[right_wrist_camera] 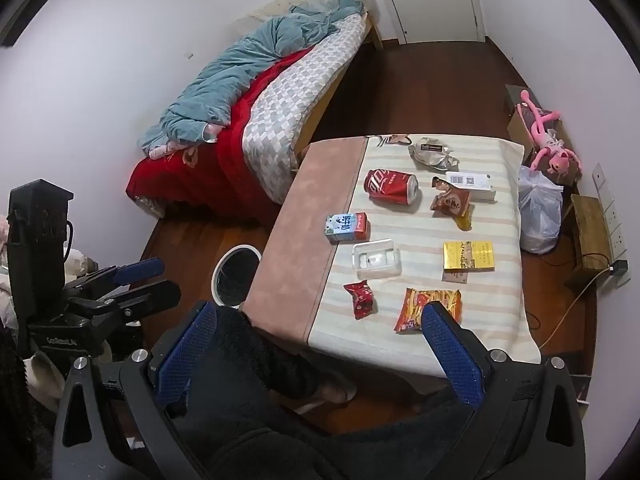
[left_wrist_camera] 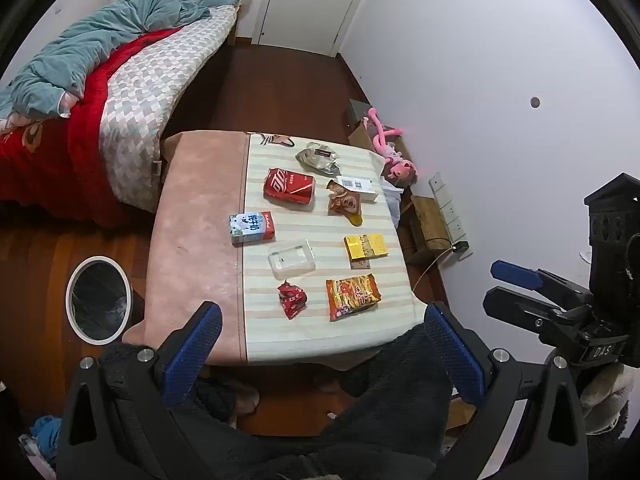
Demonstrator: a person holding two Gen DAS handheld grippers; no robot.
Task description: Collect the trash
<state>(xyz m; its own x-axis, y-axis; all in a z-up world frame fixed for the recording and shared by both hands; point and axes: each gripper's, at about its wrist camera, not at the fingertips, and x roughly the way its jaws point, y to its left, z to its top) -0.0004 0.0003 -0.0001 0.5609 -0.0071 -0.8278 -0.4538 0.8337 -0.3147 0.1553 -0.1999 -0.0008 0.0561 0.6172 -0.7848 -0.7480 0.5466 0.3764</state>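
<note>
Both grippers, left gripper (left_wrist_camera: 318,344) and right gripper (right_wrist_camera: 320,344), hang wide open and empty above the near table (left_wrist_camera: 192,240) edge. Trash is spread across it; red wrapper (left_wrist_camera: 292,299) is closest. Bin (left_wrist_camera: 98,300) on floor left, probably lined. Take the near items first, pinching crumpled edges.

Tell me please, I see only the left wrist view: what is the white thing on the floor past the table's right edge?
Observer: A white plastic bag, standing beside the table.
Operator: Which way does the can's top face?
Observer: The red can lies on its side, top toward that bag.
Operator: Is the right tool open?
Observer: Yes, the right tool is wide open and empty; one finger overlaps the orange snack packet in the picture.
</note>
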